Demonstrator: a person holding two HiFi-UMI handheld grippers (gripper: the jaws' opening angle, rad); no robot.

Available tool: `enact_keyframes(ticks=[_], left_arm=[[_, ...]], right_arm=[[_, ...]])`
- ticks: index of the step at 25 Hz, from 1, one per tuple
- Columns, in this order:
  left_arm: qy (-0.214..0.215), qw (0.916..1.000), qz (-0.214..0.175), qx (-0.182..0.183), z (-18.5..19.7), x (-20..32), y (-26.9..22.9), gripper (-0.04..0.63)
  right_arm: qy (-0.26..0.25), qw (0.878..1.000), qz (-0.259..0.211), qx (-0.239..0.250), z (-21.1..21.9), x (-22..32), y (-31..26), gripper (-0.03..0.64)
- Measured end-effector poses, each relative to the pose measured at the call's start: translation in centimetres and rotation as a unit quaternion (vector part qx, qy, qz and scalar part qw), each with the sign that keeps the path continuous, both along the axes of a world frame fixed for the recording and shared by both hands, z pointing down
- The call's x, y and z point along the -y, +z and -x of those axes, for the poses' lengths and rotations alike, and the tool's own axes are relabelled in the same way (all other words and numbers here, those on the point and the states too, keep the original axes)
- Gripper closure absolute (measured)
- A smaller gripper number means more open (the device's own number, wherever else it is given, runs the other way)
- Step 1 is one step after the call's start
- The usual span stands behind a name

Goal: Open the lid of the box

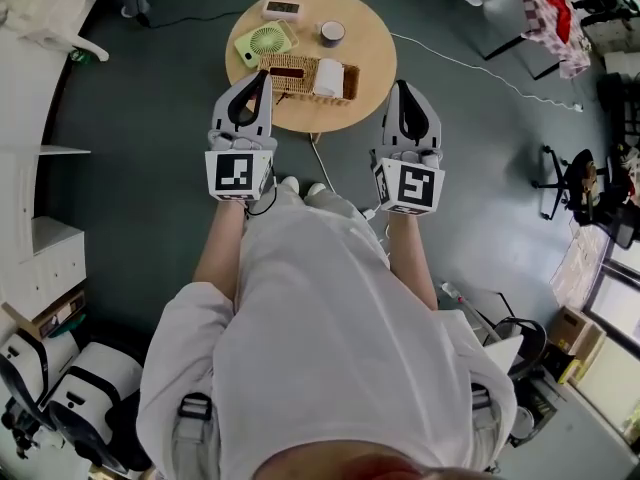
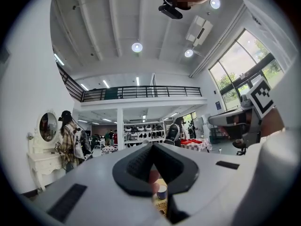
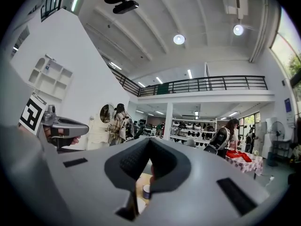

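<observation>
A person in a white shirt (image 1: 330, 318) stands before a round wooden table (image 1: 375, 58), a two-jaw gripper in each hand, both held level and pointing toward the table. The left gripper (image 1: 264, 76) is clenched: its own view shows the dark pads meeting at the tip with nothing between them. The right gripper (image 1: 401, 86) is likewise closed on nothing, its jaws drawn together at the tip in its own view. The two grippers are held side by side and apart, the left one's tip over the table's near-left edge, the right one's just off its near-right edge.

The woven box (image 1: 290, 76) sits on the near side of the table, between and just beyond the two gripper tips, touched by neither. A white roll (image 1: 328, 76) lies at its right end. Farther back on the table are a green fan (image 1: 264, 42) at the left, a white clock (image 1: 283, 10) at the far edge and a small round pot (image 1: 332, 33). A white cable (image 1: 470, 65) trails across the dark floor to the right.
</observation>
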State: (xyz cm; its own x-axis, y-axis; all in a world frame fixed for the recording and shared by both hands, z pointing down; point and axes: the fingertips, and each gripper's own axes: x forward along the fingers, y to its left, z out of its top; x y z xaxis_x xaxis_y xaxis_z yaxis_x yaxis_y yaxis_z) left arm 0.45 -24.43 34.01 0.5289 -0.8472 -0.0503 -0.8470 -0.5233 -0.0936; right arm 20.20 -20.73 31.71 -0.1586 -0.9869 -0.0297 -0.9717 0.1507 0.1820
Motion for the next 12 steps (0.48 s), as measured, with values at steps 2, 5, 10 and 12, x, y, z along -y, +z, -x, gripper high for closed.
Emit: enact_keyframes(ticks=[2,5,10,12], left_arm=[[-0.006,1.0,0.003,0.0,0.3,0.6,1.7,0.6],[-0.007,1.0,0.005,-0.001,0.2,1.3,4.6,0.6],[-0.018,0.9998,-0.002,-0.005,0.0,3.1,11.1,0.6],[-0.021,0.9998,-0.003,-0.004,-0.2,3.5,14.1,0.6]], right_arm=[[-0.007,1.0,0.001,-0.003,0.1,0.8,1.1,0.624],[-0.009,1.0,-0.002,-0.006,-0.2,1.6,3.3,0.624],[0.0,1.0,-0.027,-0.01,-1.1,2.9,8.0,0.624],[0.004,0.999,-0.032,-0.008,-1.7,3.1,10.0,0.624]])
